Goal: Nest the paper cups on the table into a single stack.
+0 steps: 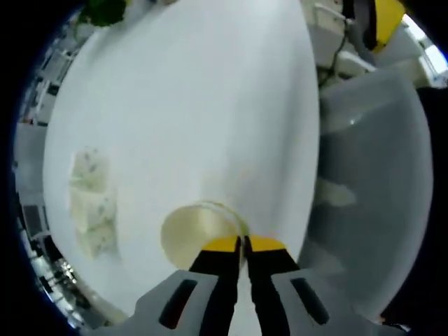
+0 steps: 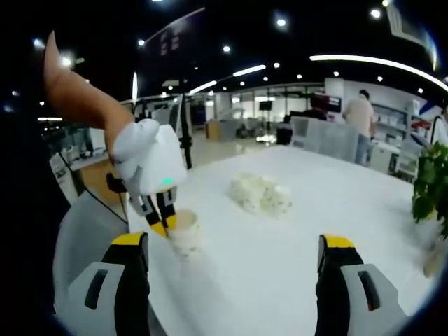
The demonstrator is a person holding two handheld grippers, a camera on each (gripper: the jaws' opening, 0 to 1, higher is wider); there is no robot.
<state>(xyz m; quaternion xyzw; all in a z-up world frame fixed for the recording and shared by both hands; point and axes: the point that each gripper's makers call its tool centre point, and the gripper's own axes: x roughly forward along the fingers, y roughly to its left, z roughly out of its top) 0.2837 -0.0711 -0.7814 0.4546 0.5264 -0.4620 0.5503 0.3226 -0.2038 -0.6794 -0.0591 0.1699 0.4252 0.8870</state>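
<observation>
While the left hand-held gripper [image 1: 241, 246] pinched the rim of a paper cup [image 1: 192, 234] near the white surface's [image 1: 189, 105] edge, its jaws pressed nearly together on the cup wall, the right hand-held gripper [image 2: 234, 255] hovered spread and empty. A crumpled white heap [image 2: 260, 192] lay farther off, a plant [image 2: 430, 183] at far right.

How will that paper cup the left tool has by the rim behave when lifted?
Probably light: the left tool holds the paper cup by one thin wall. That rim likely flexes under pinch. Looks empty and tapered, so it may tip easily if nudged on the table.
</observation>
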